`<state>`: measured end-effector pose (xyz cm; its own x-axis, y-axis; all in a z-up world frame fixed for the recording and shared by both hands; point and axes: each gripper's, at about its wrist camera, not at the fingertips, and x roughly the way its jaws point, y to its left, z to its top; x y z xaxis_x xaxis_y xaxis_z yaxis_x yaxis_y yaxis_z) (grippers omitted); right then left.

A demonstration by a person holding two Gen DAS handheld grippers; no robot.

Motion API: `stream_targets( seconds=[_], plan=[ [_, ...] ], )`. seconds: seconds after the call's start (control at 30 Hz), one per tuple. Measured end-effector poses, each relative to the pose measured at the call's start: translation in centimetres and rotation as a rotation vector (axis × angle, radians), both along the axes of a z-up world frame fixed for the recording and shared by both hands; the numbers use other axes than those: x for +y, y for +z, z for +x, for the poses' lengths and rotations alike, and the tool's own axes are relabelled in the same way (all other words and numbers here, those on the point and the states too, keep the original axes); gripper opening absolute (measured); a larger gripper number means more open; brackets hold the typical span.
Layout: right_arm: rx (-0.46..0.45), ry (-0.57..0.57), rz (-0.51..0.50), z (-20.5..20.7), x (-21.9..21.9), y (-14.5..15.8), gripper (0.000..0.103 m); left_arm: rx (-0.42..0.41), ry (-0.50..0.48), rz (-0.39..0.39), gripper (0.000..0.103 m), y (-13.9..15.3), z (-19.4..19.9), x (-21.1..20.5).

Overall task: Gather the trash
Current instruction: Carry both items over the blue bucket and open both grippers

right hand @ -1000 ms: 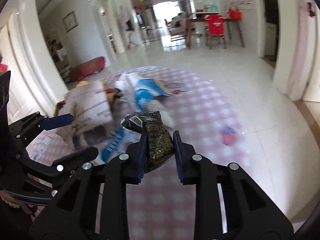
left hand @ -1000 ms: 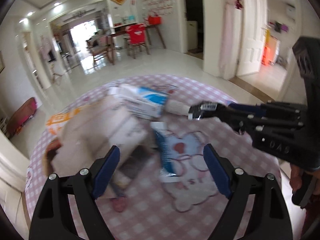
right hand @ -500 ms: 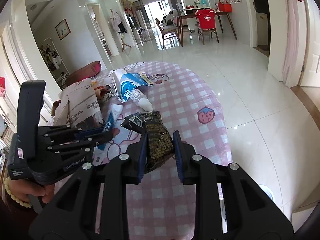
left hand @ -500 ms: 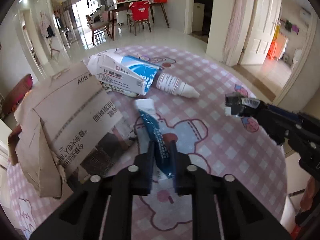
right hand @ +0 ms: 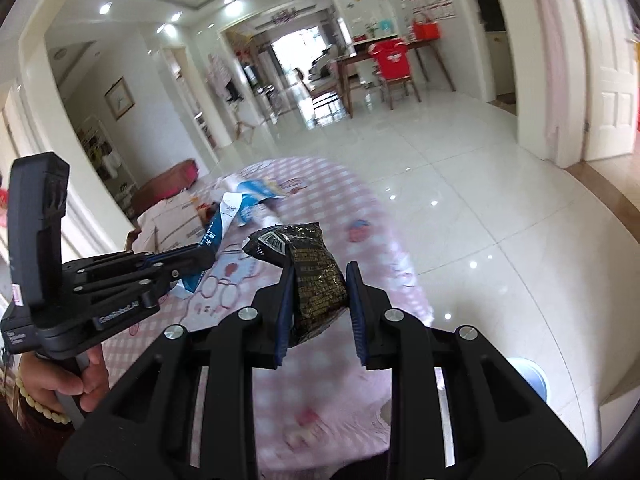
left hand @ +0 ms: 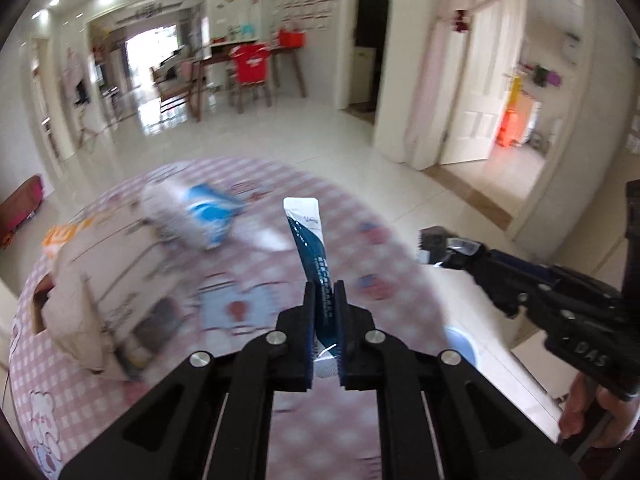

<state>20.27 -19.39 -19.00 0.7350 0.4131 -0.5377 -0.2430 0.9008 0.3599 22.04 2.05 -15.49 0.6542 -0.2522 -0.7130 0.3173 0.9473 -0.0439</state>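
Observation:
My left gripper (left hand: 323,294) is shut on a blue-and-white tube (left hand: 309,240), which sticks up and forward, clear of the pink checked table (left hand: 360,208). From the right wrist view the same tube (right hand: 218,230) slants up out of the left gripper (right hand: 202,256) at the left. My right gripper (right hand: 320,272) is shut on a crumpled black snack packet (right hand: 310,248) above the table's near part. In the left wrist view the right gripper (left hand: 444,248) reaches in from the right with the packet (left hand: 434,238) at its tip.
A torn cardboard box (left hand: 100,276) and a blue-and-white carton (left hand: 200,216) lie on the table's far left, blurred. A round pale blue bin (right hand: 530,376) stands on the tiled floor (right hand: 480,208) beside the table's right edge. A hand (right hand: 60,384) grips the left handle.
The left gripper, open a second ago, has shut on the tube and lifted it off the table. Both grippers have swung right, away from the trash pile. The right one still holds the packet.

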Motion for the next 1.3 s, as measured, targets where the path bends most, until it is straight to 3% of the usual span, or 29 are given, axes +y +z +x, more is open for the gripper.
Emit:
stream_targets(
  seconds=[0.37,0.53,0.63,0.67,0.83,1.3],
  plan=[
    [0.018,-0.245,-0.001,-5.7,-10.5,-1.4,0.025,0.036,-0.281,-0.011,0.008,-1.6,-2.0,-14.7],
    [0.049,-0.349,-0.006,-6.9,-14.9,-3.1,0.026,0.069,-0.331,-0.002,0.008,-3.3,-1.7,-18.9],
    [0.061,-0.403,-0.022,-7.3,-16.5,-4.6,0.039,0.094,-0.348,-0.001,0.008,-4.2,-1.1,-21.0],
    [0.065,-0.417,-0.021,-7.4,-16.9,-5.2,0.054,0.097,-0.356,0.007,0.008,-4.5,-1.0,-21.8],
    [0.151,-0.481,0.004,-7.2,-19.7,-8.5,0.056,0.133,-0.395,0.029,0.008,-6.1,-1.1,-24.5],
    [0.122,-0.533,0.021,-8.9,-21.6,-8.3,0.060,0.207,-0.456,0.062,0.008,-9.6,-2.6,-27.9]
  ],
)
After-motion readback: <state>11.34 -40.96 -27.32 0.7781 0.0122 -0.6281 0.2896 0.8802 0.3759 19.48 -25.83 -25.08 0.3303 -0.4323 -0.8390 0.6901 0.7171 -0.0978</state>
